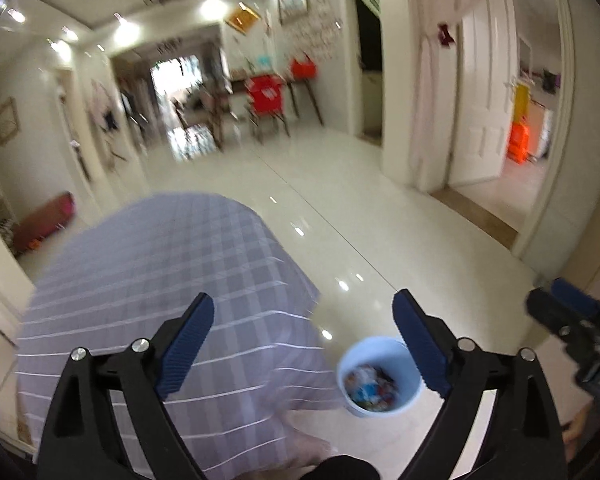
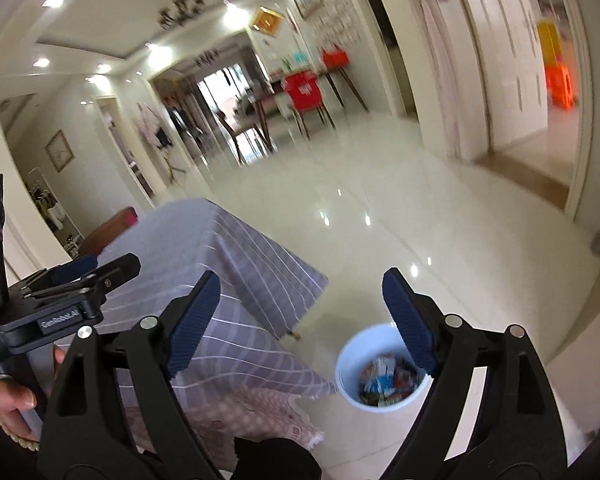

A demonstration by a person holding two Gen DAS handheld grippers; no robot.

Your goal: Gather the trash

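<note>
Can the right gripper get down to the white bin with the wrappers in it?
Probably yes. The right gripper is open and empty, and the white bin stands on bare floor beside the covered table, its top open. Nothing lies between them; it only needs lowering.

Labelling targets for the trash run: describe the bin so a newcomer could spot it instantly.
Find the table draped in a grey checked tablecloth on the glossy pale floor. Just off its near corner, on the floor, stands a small round white bin, open-topped. It is the only container there, and colourful wrappers show inside it.
</note>
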